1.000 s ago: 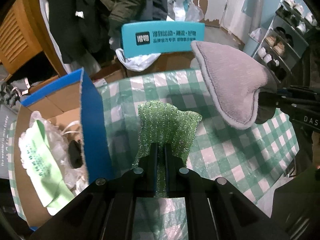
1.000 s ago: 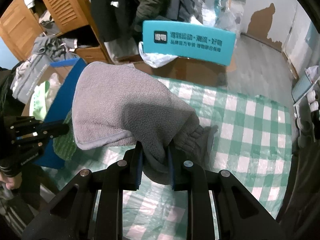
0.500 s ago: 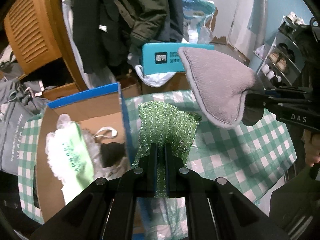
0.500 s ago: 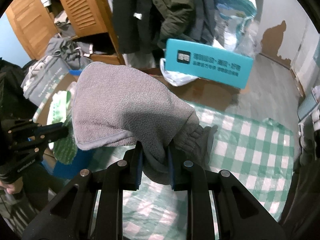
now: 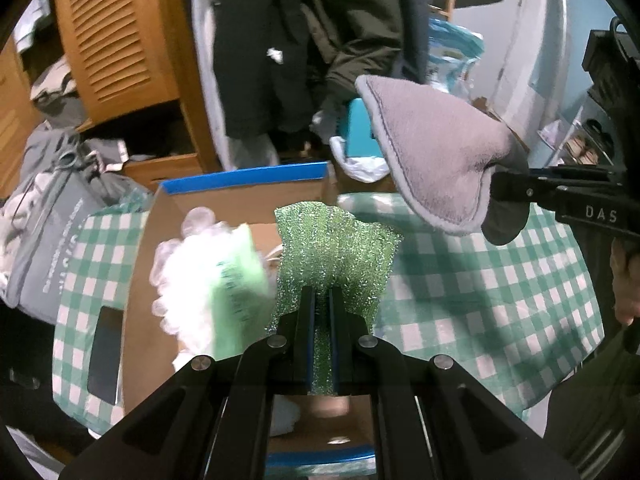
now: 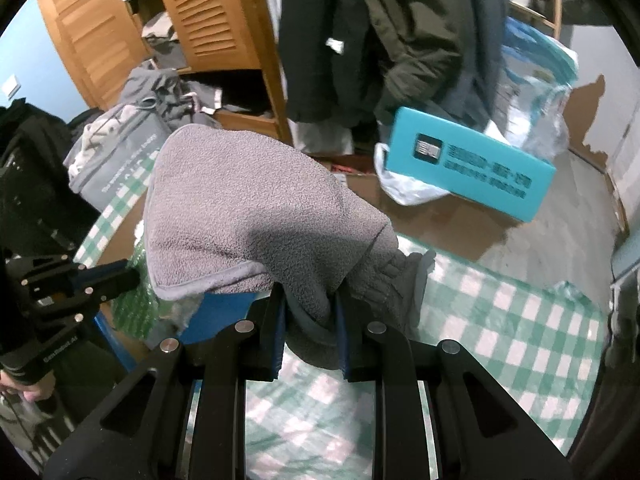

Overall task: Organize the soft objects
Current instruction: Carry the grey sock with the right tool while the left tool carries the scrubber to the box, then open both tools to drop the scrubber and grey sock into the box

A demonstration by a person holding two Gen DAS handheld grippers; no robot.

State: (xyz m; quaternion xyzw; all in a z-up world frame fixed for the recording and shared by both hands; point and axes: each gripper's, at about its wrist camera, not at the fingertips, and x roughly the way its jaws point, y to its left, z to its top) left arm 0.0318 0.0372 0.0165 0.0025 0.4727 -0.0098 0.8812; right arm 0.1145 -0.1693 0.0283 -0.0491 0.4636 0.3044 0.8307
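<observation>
Both grippers clamped – left gripper (image 5: 321, 340) on green scrubber (image 5: 334, 246) right above the box (image 5: 240, 196), right gripper (image 6: 310, 322) with grey cloth (image 6: 248, 208) just beside

A: Supporting surface? 
B: A table (image 5: 492, 300) covered with a green-and-white checked cloth (image 6: 500, 320).

A: Items resting directly on it? 
B: An open cardboard box (image 5: 224, 200) with blue edging, at the left end. A grey bag (image 5: 44, 232) overlaps the cloth's left edge.
</observation>
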